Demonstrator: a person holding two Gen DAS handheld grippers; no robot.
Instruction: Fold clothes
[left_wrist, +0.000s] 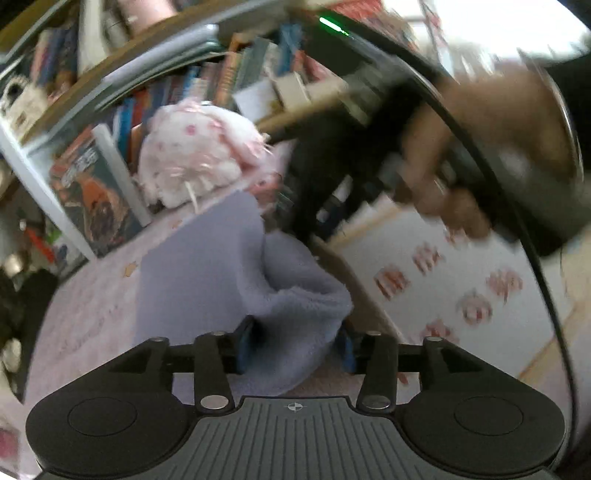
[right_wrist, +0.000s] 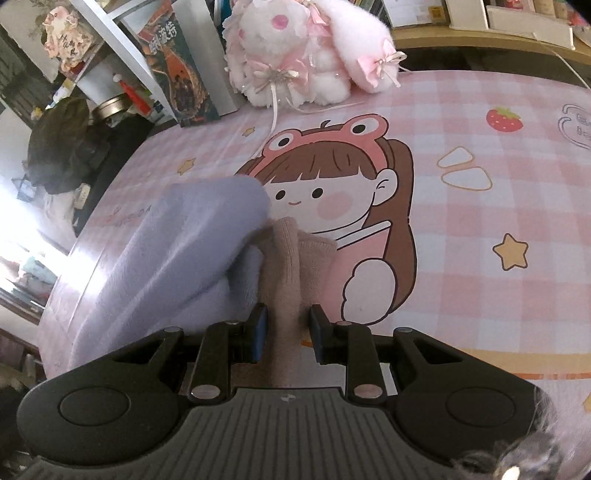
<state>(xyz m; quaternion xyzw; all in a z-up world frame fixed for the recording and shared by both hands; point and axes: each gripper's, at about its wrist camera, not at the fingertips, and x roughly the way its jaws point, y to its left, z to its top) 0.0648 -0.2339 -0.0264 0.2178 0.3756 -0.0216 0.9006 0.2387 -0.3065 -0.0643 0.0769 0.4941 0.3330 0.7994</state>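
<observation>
A lavender fleece garment lies on the pink checked table mat. My left gripper is shut on a bunched fold of it, which fills the space between the blue pads. In the right wrist view the lavender garment bulges at the left, and a beige fleece piece runs out from beside it. My right gripper is shut on that beige strip. How the beige piece joins the lavender one is hidden. A person's hand holding the right gripper shows blurred at the upper right.
A white and pink plush toy sits at the mat's far edge, next to upright books and a white shelf frame. A wooden bookshelf stands behind. The mat's left edge drops to a cluttered floor.
</observation>
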